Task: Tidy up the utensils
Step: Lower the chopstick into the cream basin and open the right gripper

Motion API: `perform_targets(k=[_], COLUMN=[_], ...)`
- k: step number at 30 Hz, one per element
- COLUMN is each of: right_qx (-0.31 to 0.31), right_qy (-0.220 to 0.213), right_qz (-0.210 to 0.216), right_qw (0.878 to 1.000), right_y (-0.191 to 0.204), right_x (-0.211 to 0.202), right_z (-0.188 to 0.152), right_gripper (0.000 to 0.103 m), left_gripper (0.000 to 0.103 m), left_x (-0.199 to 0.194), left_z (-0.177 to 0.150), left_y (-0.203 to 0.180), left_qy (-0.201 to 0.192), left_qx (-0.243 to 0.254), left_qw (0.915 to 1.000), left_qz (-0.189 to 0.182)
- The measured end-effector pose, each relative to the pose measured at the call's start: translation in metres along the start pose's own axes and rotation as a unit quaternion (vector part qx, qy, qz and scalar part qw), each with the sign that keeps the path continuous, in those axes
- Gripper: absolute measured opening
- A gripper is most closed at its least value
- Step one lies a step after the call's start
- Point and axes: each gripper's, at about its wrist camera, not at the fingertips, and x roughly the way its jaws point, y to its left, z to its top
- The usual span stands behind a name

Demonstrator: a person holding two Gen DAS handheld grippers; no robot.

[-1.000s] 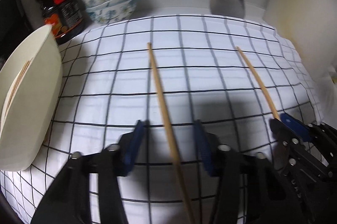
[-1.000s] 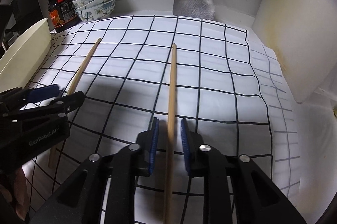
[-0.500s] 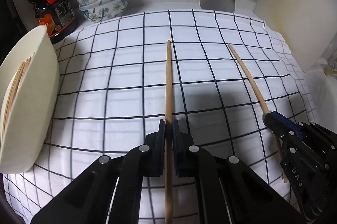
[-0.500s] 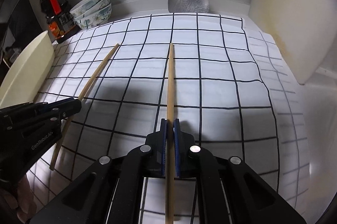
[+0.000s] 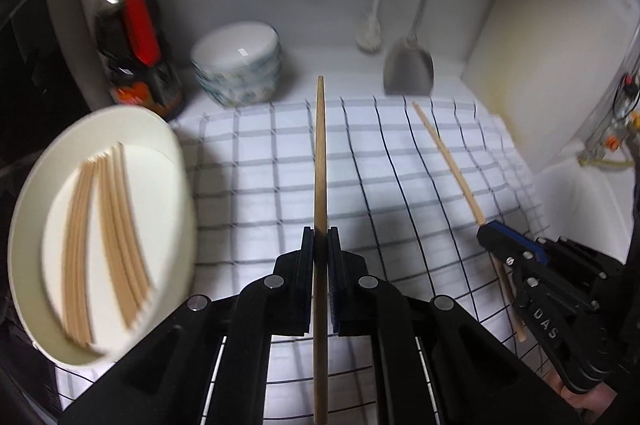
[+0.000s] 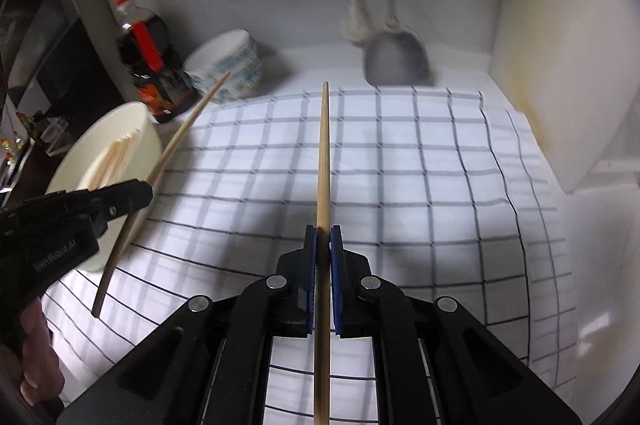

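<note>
This is a home kitchen. Beyond the fingers (image 5: 305, 257), a spatula (image 5: 408, 67) and a brush (image 5: 370, 35) hang on the white wall. Left of them stand stacked bowls (image 5: 238, 69) and a sauce bottle (image 5: 134, 53). A checked cloth (image 5: 400, 153) covers the desk, and a cutting board (image 5: 552, 65) leans at the right.

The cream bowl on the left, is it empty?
No. In the left wrist view the cream bowl holds several wooden chopsticks lying side by side inside it.
</note>
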Motion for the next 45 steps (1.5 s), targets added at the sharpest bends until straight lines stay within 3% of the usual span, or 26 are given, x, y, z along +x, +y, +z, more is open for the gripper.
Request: perform_targets(k=[5, 14, 22, 30, 40, 42, 44, 45], right_qx=[-0.022, -0.091, -0.141, -0.144, -0.131, -0.124, -0.123, -0.124], right_qy=[-0.011, -0.005, 0.024, 0.073, 0.098, 0.099, 0.098, 0.094], right_qz=[0.027, 0.099, 0.136, 0.128, 0.109, 0.107, 0.105, 0.102], right_qw=[0.999, 0.991, 0.98, 0.978, 0.98, 0.981, 0.982, 0.983], right_y=[0.045, 0.159, 0.243, 0.274, 0.27, 0.266, 0.265, 0.263], right_x=[-0.004, 0.026, 0.067, 0.106, 0.125, 0.124, 0.123, 0.12], right_z=[0.024, 0.057, 0.064, 0.054, 0.048, 0.047, 0.049, 0.05], right_gripper=[0.006, 0.006, 0.006, 0.006, 0.007, 0.008, 0.011, 0.013], left_gripper=[0.007, 0.007, 0.007, 0.007, 0.008, 0.012, 0.046, 0.058], left_x=[-0.03, -0.042, -0.03, -0.003, 0.015, 0.014, 0.011, 0.008], left_z=[0.012, 0.006, -0.014, -0.029, -0.038, -0.039, -0.04, -0.041], left_y=[0.044, 0.157, 0.229, 0.254, 0.26, 0.262, 0.265, 0.266], left_qy=[-0.027, -0.017, -0.003, 0.028, 0.053, 0.054, 0.052, 0.046], left_qx=[-0.014, -0.087, -0.131, -0.145, -0.152, -0.158, -0.164, -0.168], left_qw=[0.9994, 0.9934, 0.9857, 0.9834, 0.9799, 0.9787, 0.9772, 0.9756], left_qz=[0.013, 0.073, 0.106, 0.106, 0.118, 0.119, 0.125, 0.133])
